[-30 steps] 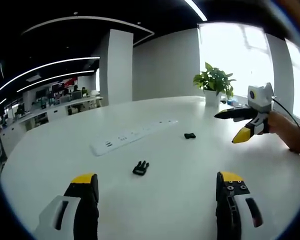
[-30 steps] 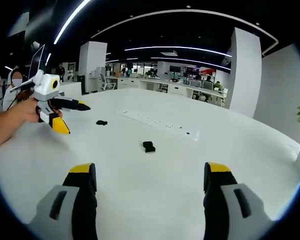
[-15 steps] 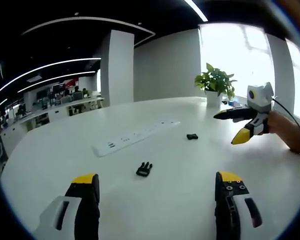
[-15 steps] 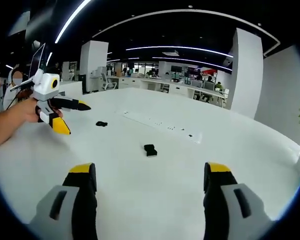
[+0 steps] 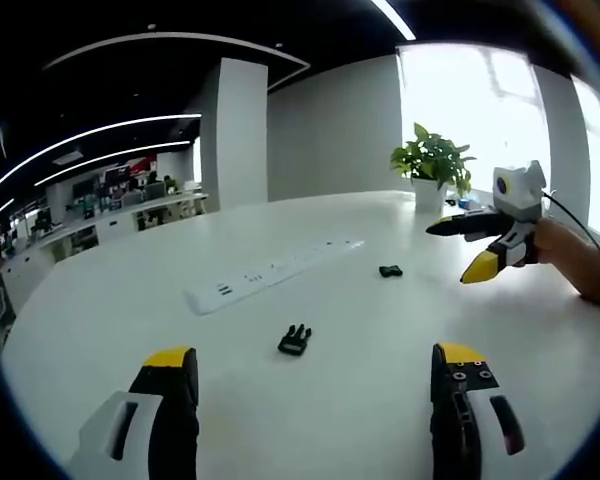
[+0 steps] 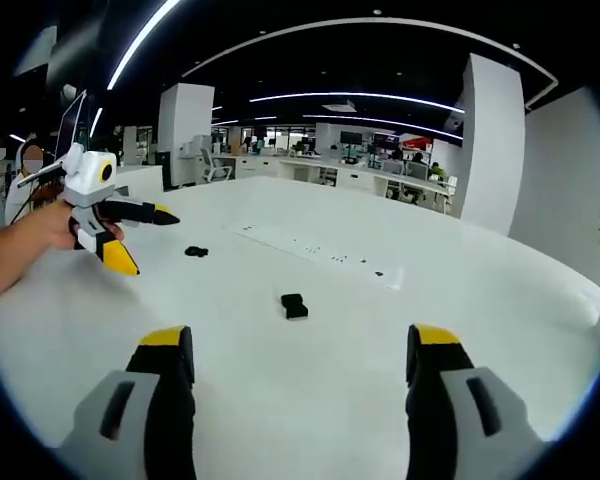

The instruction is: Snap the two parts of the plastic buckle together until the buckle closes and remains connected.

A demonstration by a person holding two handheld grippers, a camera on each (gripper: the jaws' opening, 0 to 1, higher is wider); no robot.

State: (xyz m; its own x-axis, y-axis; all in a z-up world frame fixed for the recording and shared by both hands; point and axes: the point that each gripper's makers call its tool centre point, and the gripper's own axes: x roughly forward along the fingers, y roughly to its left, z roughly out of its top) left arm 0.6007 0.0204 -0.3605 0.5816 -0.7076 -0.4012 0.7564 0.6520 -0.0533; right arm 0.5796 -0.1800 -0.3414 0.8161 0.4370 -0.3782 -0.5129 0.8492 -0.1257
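The pronged half of the buckle [image 5: 294, 340] lies flat on the white table [image 5: 360, 390], ahead of the left gripper [image 5: 315, 372] and between the lines of its two jaws, a little nearer the left one. The socket half [image 5: 390, 271] sits farther out, ahead and toward the right jaw, well apart from the pronged piece. Neither piece touches a gripper.

In the right gripper view one buckle piece [image 6: 294, 306] rests ahead of the right gripper [image 6: 298, 352], roughly centred between its jaws, and the other [image 6: 196, 251] lies farther off to the left.

Both grippers are held above the table with jaws spread wide and nothing between them. Each also appears in the other's view, gripped by a hand [image 6: 55, 224].

Beyond the pronged half a white power strip [image 5: 270, 273] stretches across the table. A potted plant [image 5: 432, 170] stands at the far edge, near the bright window.
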